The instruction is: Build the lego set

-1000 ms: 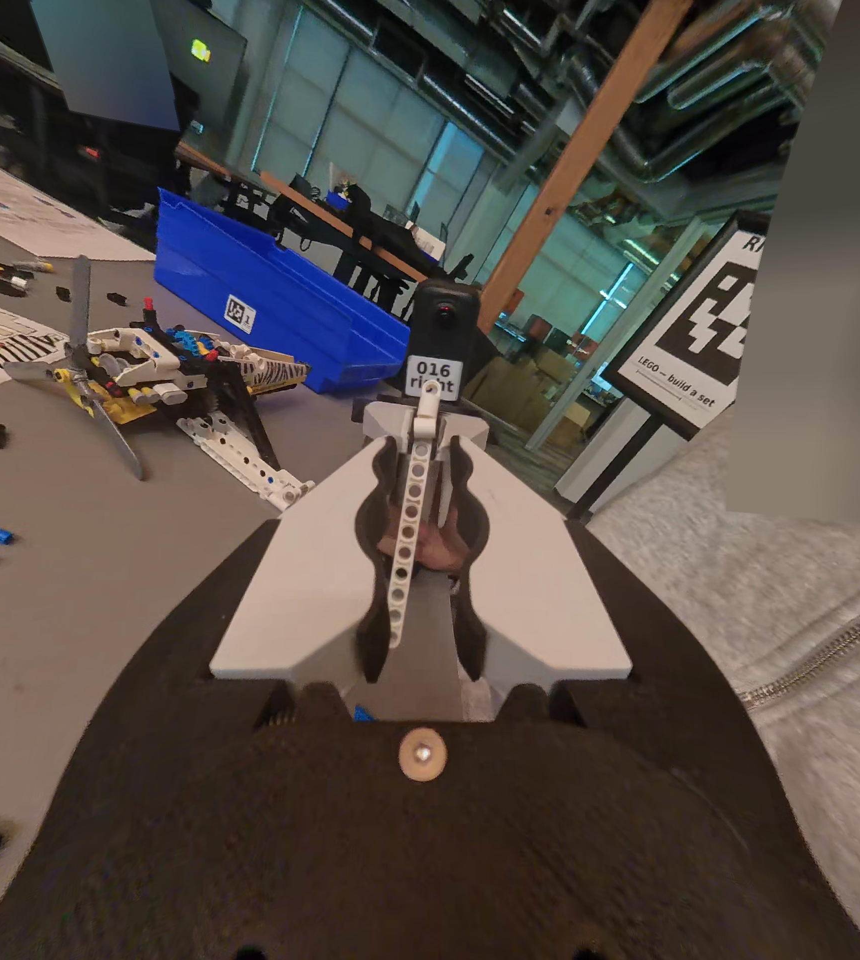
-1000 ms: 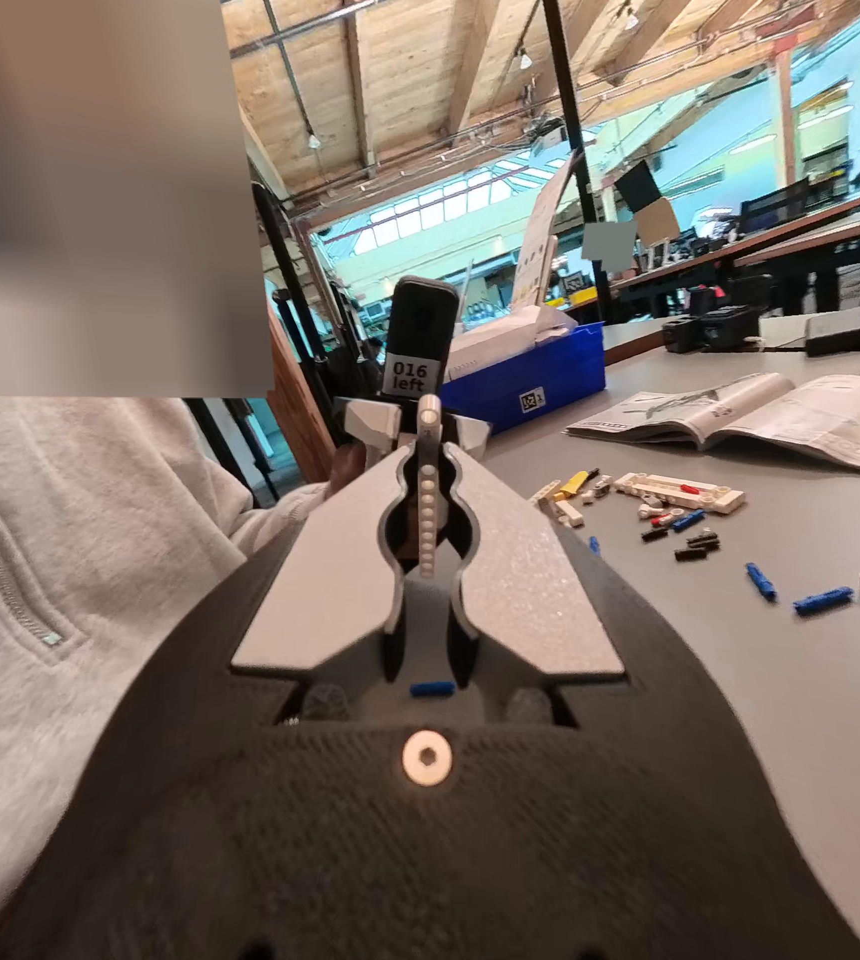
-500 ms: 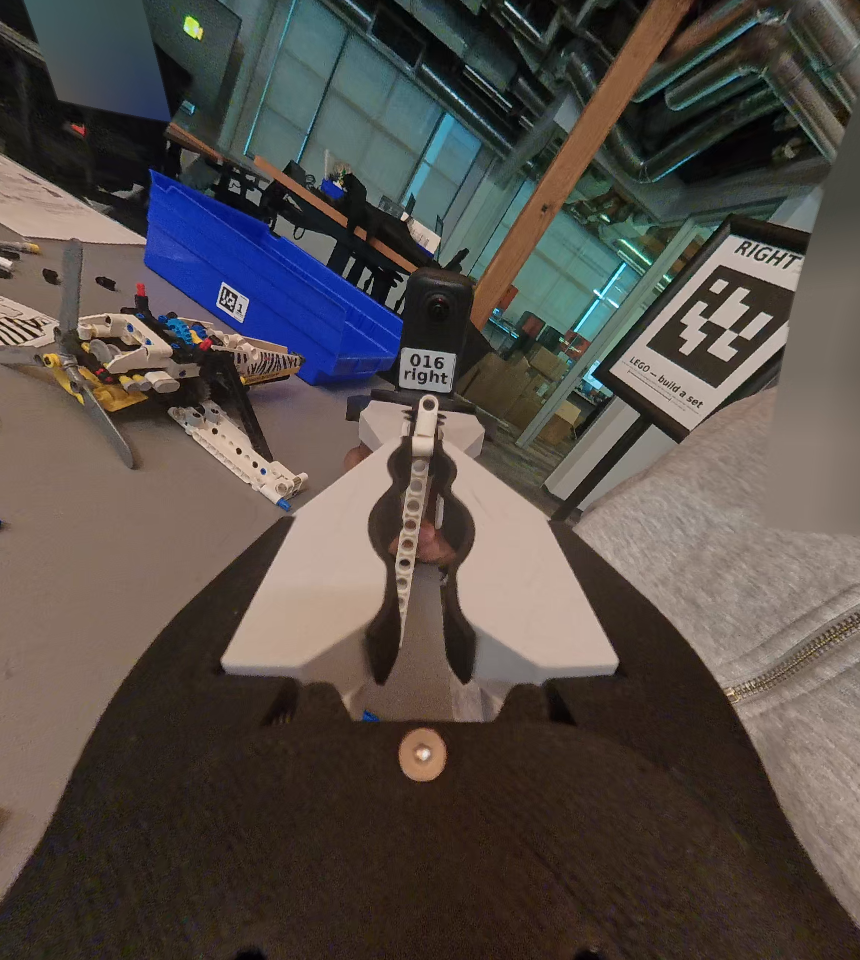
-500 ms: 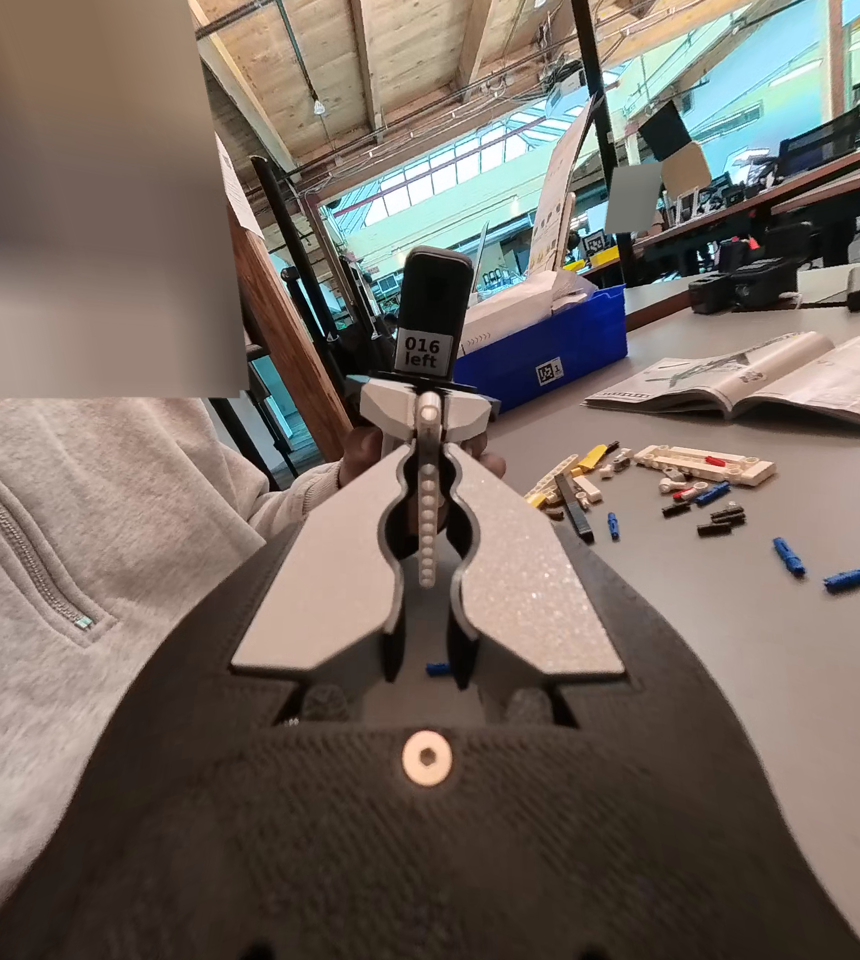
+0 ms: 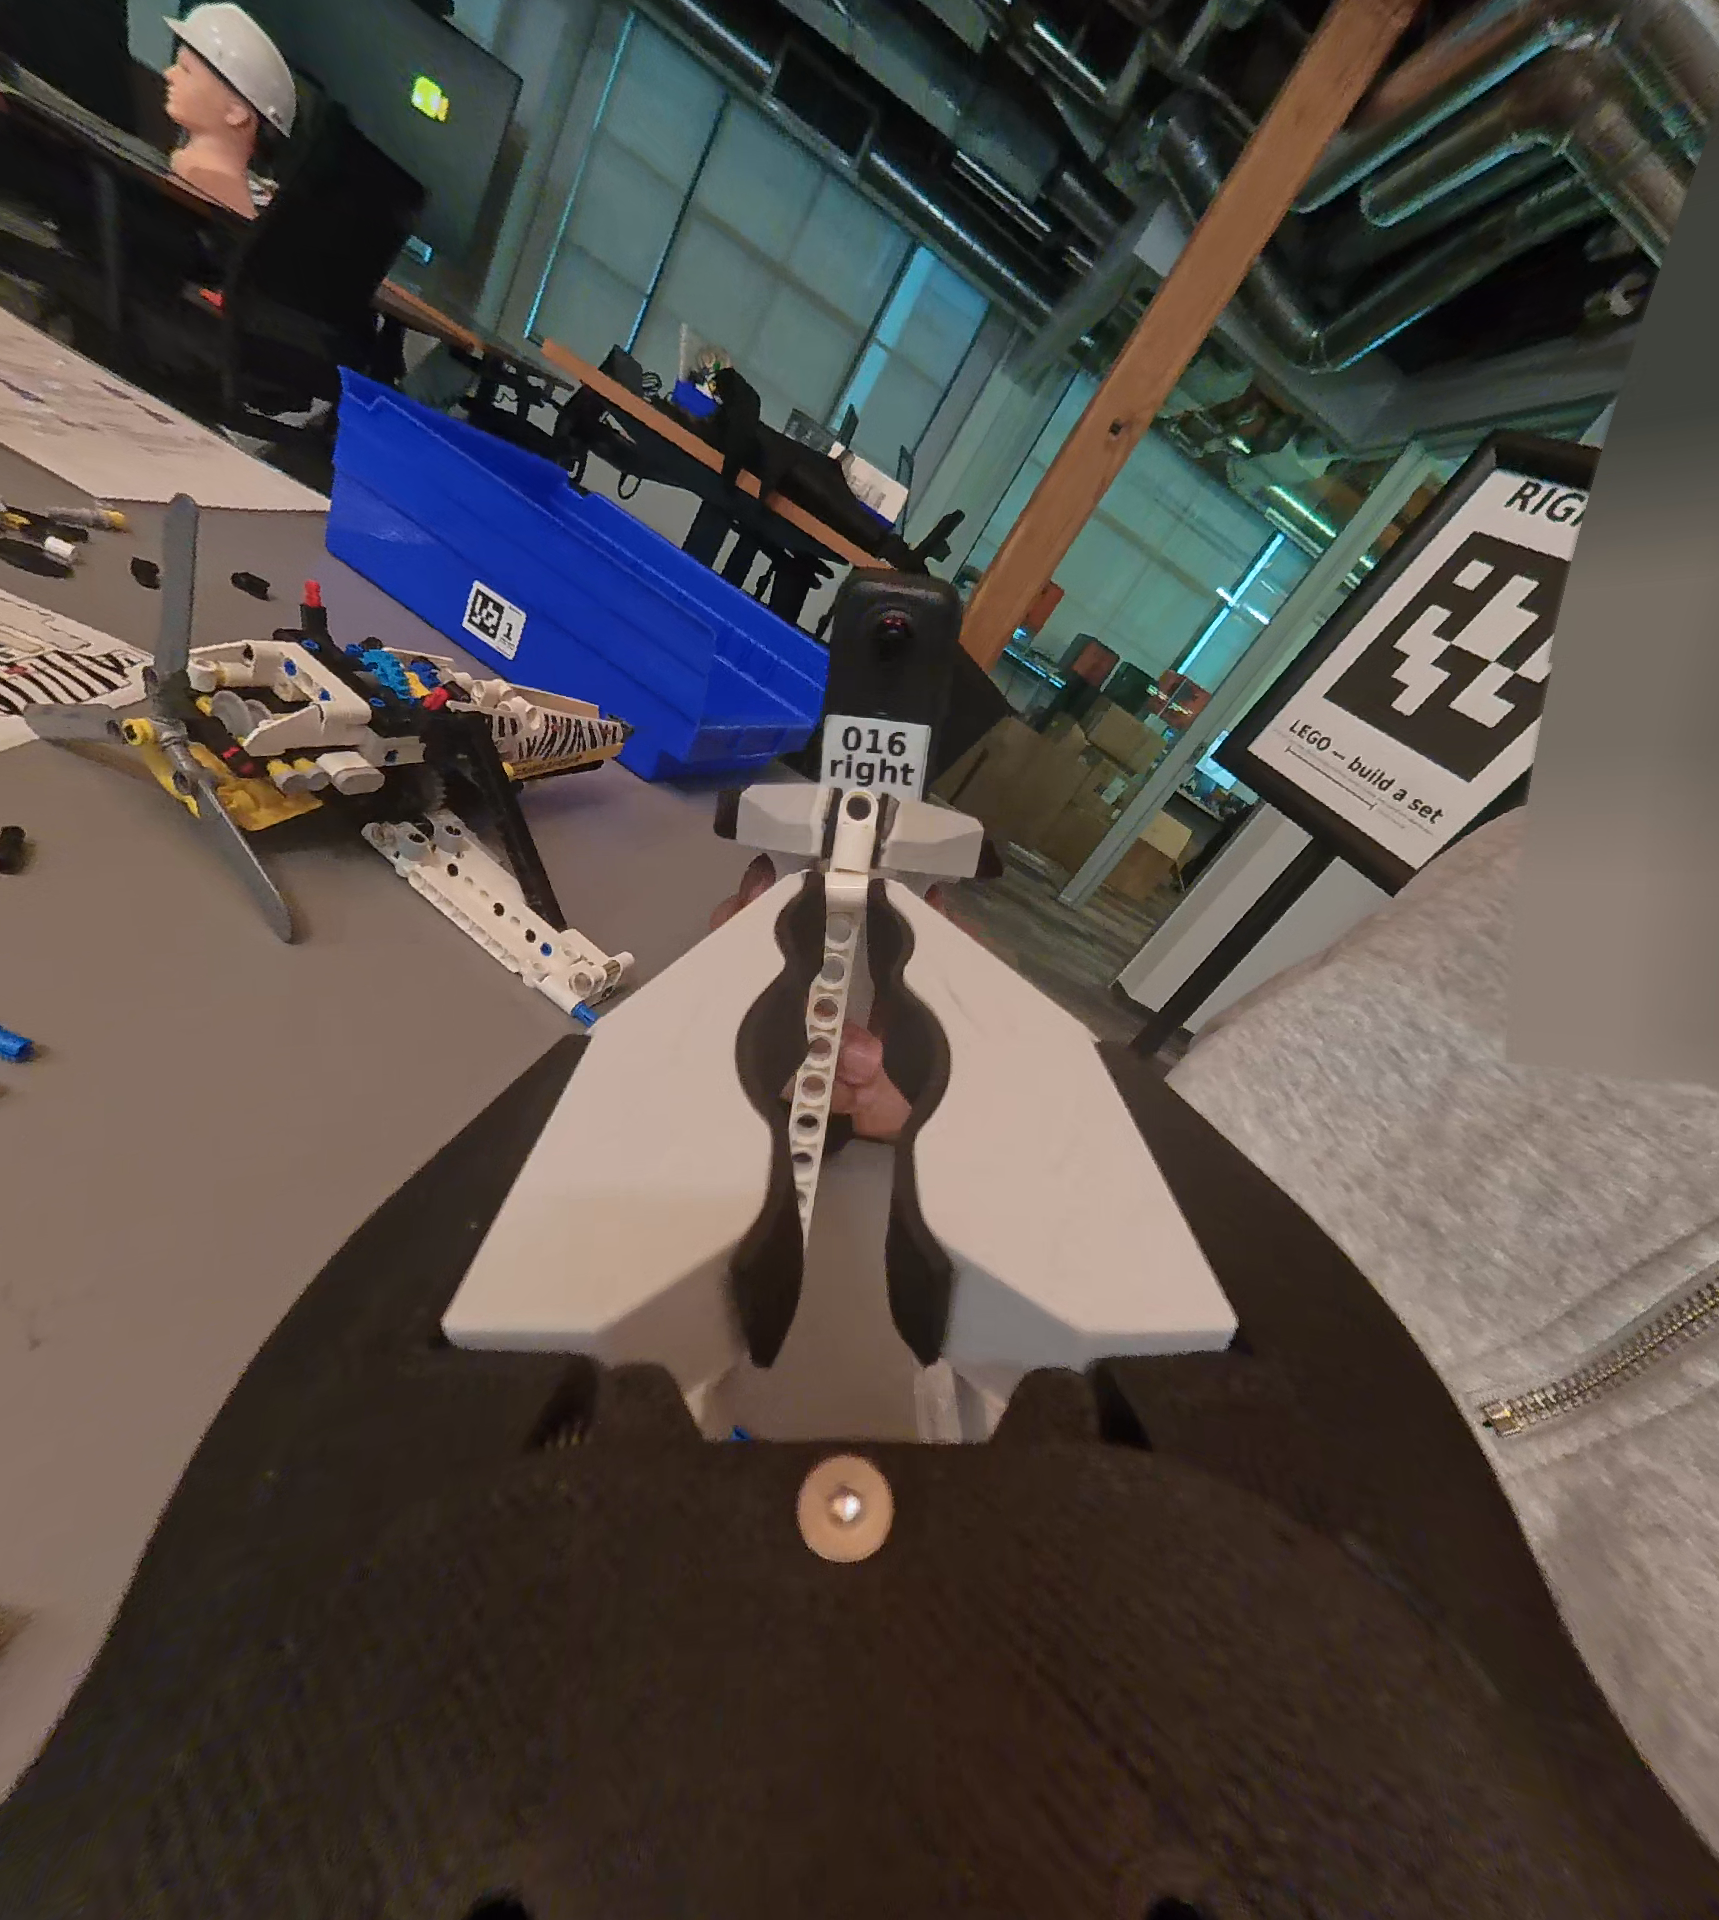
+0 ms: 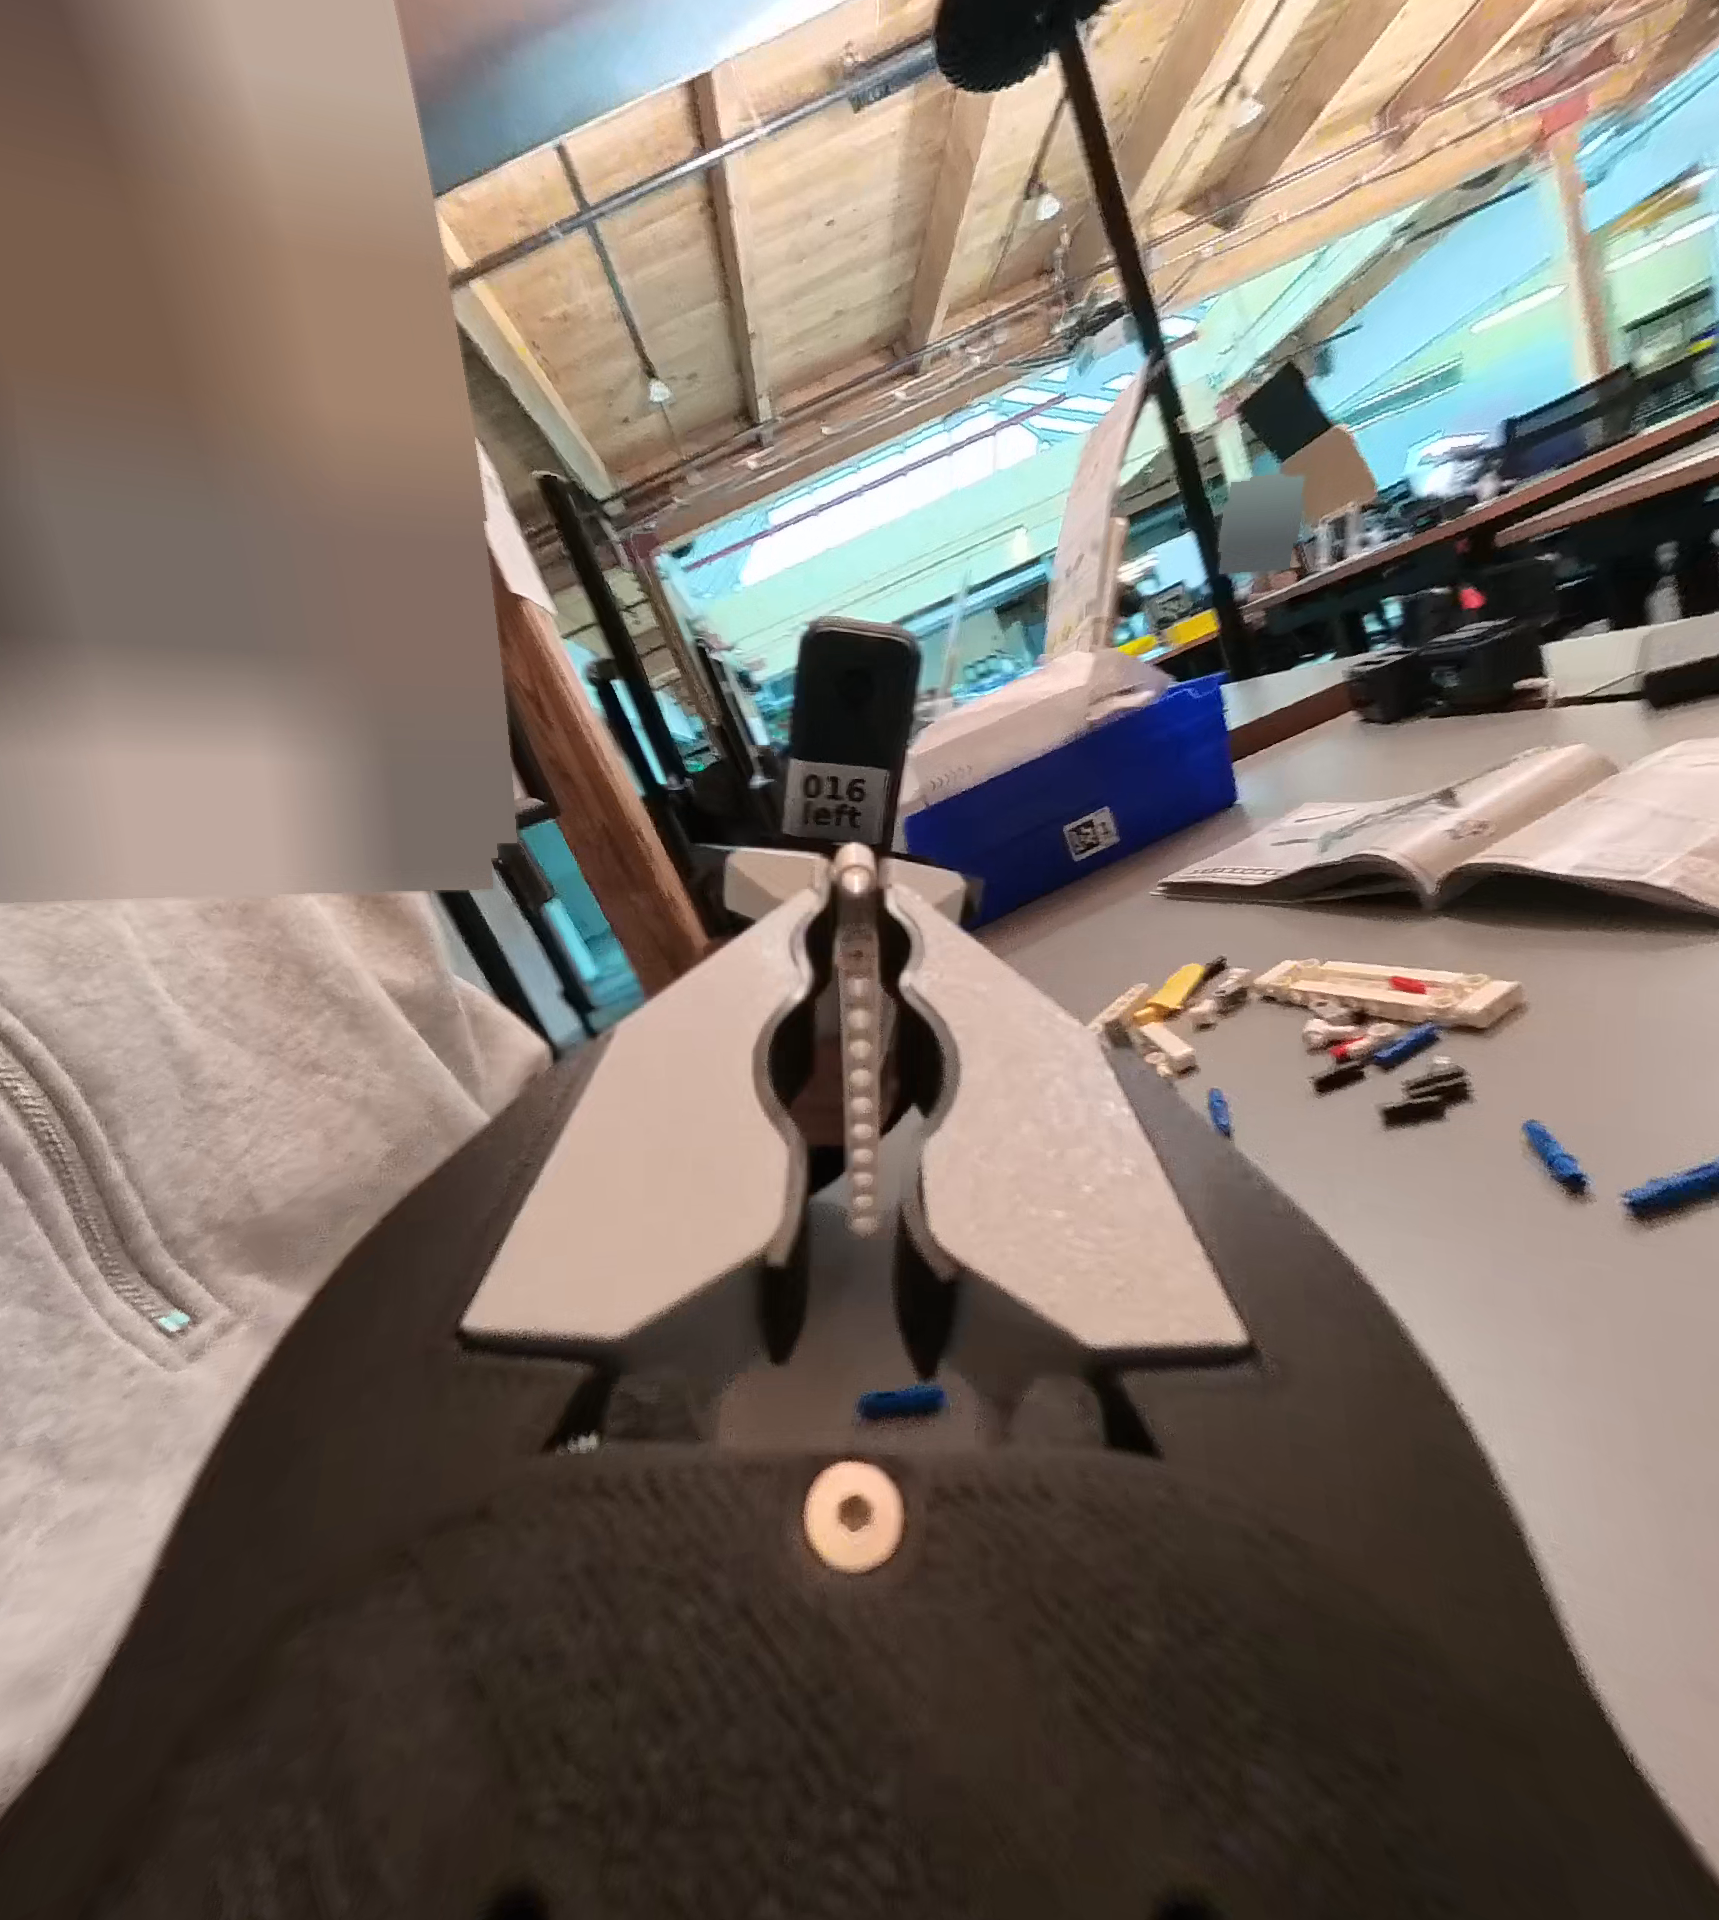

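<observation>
Grey table (image 6: 1457, 1455) ahead open; scattered pieces (image 6: 1395, 1039) beyond.

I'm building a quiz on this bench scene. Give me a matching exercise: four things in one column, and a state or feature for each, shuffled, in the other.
1. white beam
2. bin
3. booklet
4. plane model

A. lies open, pages up
B. gripped at both ends, off the table
C. has a grey propeller
D. blue, square tag on its side

Pairs: 1-B, 2-D, 3-A, 4-C

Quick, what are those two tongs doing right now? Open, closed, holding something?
Left tongs: closed on one end of the white holed beam.
Right tongs: closed on the other end of that beam, so both hold it off the table.
</observation>
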A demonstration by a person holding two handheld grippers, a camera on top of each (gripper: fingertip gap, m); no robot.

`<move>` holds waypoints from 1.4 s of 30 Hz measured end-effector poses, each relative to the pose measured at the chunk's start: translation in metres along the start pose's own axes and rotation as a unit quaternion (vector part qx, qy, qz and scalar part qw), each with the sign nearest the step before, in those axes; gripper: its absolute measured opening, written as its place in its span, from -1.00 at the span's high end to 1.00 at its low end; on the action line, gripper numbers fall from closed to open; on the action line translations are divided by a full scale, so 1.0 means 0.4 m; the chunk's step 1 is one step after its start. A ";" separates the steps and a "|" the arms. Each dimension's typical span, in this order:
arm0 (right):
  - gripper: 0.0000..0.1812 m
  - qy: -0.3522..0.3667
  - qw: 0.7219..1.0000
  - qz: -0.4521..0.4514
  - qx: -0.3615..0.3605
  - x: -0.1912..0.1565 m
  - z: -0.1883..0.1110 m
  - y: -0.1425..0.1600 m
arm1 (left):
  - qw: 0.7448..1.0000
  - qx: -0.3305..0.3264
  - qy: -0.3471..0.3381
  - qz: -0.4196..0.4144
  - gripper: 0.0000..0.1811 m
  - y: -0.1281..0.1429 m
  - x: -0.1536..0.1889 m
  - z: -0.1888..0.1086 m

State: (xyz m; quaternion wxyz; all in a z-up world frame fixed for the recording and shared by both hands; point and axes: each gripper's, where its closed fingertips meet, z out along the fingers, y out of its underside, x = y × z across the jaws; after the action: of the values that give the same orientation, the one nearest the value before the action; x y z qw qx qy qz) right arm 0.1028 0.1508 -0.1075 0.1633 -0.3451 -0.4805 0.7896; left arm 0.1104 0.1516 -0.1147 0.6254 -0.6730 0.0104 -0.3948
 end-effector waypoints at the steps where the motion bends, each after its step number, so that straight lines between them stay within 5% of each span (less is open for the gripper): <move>1: 0.94 0.005 1.000 -0.009 0.000 0.000 -0.001 0.000 | 1.000 -0.001 0.001 -0.002 0.95 0.002 0.001 0.001; 42: 0.95 -0.021 0.998 0.051 0.017 -0.004 -0.008 -0.005 | 0.991 0.112 0.047 -0.057 0.97 -0.024 0.009 -0.002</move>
State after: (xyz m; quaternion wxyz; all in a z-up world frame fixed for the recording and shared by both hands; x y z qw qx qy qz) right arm 0.1062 0.1529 -0.1059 0.1189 -0.3500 -0.4523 0.8117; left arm 0.1079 0.1512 -0.1047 0.6719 -0.5790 -0.0431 -0.4598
